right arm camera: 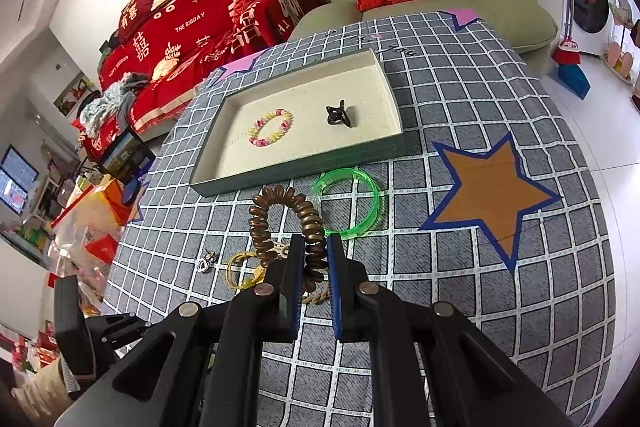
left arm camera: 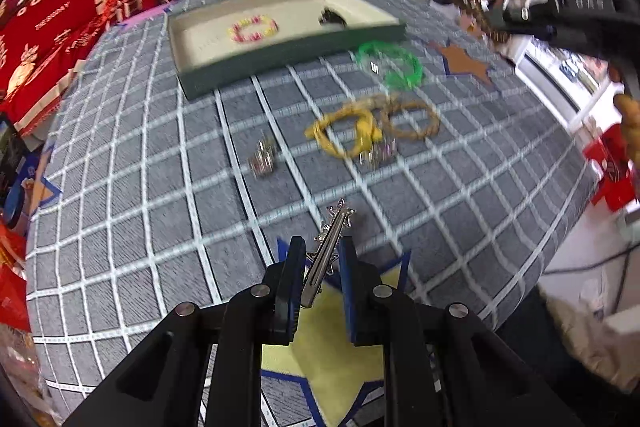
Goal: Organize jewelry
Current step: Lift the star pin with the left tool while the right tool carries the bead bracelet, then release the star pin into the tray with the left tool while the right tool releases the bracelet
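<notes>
Left tongs (left arm camera: 320, 247): a slim silver hair clip (left arm camera: 329, 247) with small star ornaments stands between the two blue-faced pads; its shaft leans against the left pad, a sliver of gap shows toward the right one, so whether the pads truly pinch it cannot be told. The clip's tip points out over the bench (left arm camera: 120, 207), which is covered in a grey cloth with a white grid.

Right tongs (right arm camera: 313, 247): pressed together on a brown spiral hair tie (right arm camera: 280, 219), whose loop rises above the pads, clear of the cloth.

Tray (right arm camera: 296, 171): shallow, cream-lined, dark green outside, at the far side of the bench. In it lie a pink-and-yellow bead bracelet (right arm camera: 271, 127) and, to its right and apart from it, a dark claw clip (right arm camera: 339, 115).

Loose on the cloth near the tray's front wall: a clear green bangle (right arm camera: 352, 203). Closer in, in the left view: a yellow hair tie (left arm camera: 344, 133) touching a tan braided loop (left arm camera: 412, 121), and a small silver piece (left arm camera: 263, 159) off to the left. Blur hides finer detail there.

An orange star patch (right arm camera: 492, 187) with blue edging marks the cloth right of the bangle.
</notes>
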Available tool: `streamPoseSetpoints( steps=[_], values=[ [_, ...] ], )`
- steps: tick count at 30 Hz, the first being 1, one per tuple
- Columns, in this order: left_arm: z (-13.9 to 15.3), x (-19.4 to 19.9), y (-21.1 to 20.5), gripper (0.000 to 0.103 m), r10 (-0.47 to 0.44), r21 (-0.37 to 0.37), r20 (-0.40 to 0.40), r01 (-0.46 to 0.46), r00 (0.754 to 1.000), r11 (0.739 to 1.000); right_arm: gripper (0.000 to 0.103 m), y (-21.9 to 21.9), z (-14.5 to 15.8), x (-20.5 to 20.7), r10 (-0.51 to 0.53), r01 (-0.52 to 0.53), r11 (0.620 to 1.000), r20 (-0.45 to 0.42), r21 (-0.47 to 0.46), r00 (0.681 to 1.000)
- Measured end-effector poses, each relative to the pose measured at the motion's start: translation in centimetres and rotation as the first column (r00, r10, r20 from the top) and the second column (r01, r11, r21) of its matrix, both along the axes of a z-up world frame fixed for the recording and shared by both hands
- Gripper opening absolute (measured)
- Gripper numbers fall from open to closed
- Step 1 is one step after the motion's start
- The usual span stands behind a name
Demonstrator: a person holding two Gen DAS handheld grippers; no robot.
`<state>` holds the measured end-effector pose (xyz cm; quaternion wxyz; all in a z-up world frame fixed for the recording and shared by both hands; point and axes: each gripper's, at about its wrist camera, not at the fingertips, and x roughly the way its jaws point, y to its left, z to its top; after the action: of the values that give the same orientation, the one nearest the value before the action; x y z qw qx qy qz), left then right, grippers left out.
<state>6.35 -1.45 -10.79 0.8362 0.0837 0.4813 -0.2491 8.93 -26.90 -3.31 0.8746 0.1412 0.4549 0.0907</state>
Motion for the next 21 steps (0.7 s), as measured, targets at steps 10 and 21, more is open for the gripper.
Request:
streamPoseSetpoints(
  steps=[10,21],
  values=[
    [7.9,4.6,-0.7,0.029,0.111,-0.107,0.142,-0.096,0.984,0.990,0.012,-0.2,2.5,2.3,0.000,0.000,1.000,0.031,0.004,1.000],
    [10.6,14.1,-1.9,0.029,0.227,-0.164,0.178,-0.198,0.958,0.966,0.012,1.1,5.0,9.8,0.029,-0.026,0.998,0.057,-0.058,0.998]
  ],
)
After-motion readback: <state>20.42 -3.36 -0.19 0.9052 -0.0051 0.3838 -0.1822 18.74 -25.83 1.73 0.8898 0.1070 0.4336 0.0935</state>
